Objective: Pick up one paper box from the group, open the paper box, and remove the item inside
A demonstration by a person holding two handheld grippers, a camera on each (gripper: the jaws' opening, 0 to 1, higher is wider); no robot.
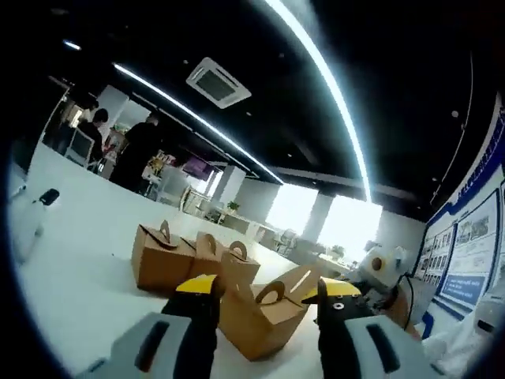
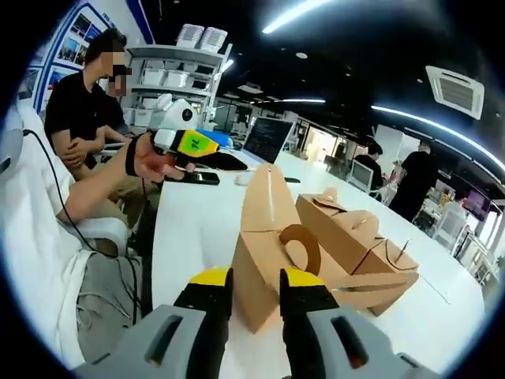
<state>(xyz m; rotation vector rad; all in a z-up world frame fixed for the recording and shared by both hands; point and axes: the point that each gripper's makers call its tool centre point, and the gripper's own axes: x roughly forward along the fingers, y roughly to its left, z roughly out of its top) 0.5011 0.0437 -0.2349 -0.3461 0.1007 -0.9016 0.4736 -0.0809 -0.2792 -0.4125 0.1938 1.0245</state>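
A brown paper box [image 2: 264, 260] with a looped handle stands tilted right in front of my right gripper [image 2: 258, 284], whose yellow-tipped jaws are shut on its near edge; one flap rises upward. Behind it lie other paper boxes [image 2: 355, 237]. In the left gripper view the same box [image 1: 260, 316] sits low between the wide-apart jaws of my left gripper [image 1: 266, 290], which is open and holds nothing. Two or three more boxes [image 1: 162, 257] stand behind it. A hand holds the left gripper [image 2: 185, 144] well away from the box. The right gripper [image 1: 379, 268] shows beyond the box's flap.
The boxes rest on a long white table [image 2: 189, 229]. A seated person in black [image 2: 79, 110] is at the left, near a dark phone [image 2: 197, 178] and a monitor [image 2: 268, 138]. Standing people [image 2: 414, 181] are at the far end. A white object [image 1: 28, 221] sits at the table's left.
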